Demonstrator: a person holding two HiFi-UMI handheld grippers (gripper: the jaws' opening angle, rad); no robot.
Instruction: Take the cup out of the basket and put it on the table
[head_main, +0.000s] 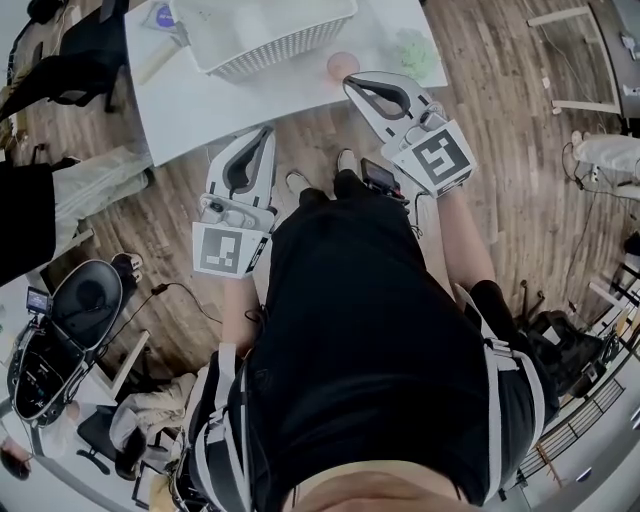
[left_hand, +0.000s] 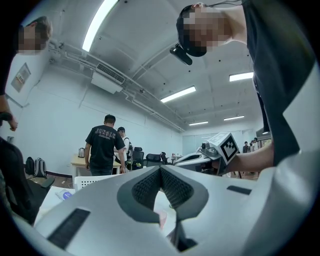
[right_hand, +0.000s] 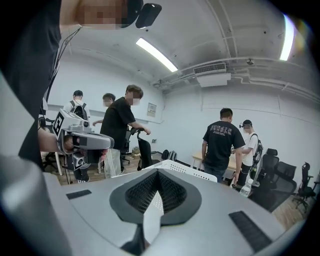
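Note:
A small pink cup (head_main: 342, 65) stands on the white table (head_main: 180, 110), just right of the white slatted basket (head_main: 265, 35). My right gripper (head_main: 352, 82) is shut and empty, its tip at the table's near edge just below the cup. Also shut on nothing, my left gripper (head_main: 266, 132) is over the floor just short of the table edge. In the left gripper view the jaws (left_hand: 160, 170) meet, with the basket (left_hand: 92, 181) beyond on the left. Closed jaws (right_hand: 158, 172) fill the right gripper view in front of the basket (right_hand: 185, 170). What lies inside the basket is hidden.
A pale green lump (head_main: 412, 50) lies on the table right of the cup, and a blue-labelled item (head_main: 163, 15) left of the basket. Several people (right_hand: 220, 145) stand beyond the table among office chairs (right_hand: 142, 150). Bags and a helmet (head_main: 85, 300) lie on the wooden floor.

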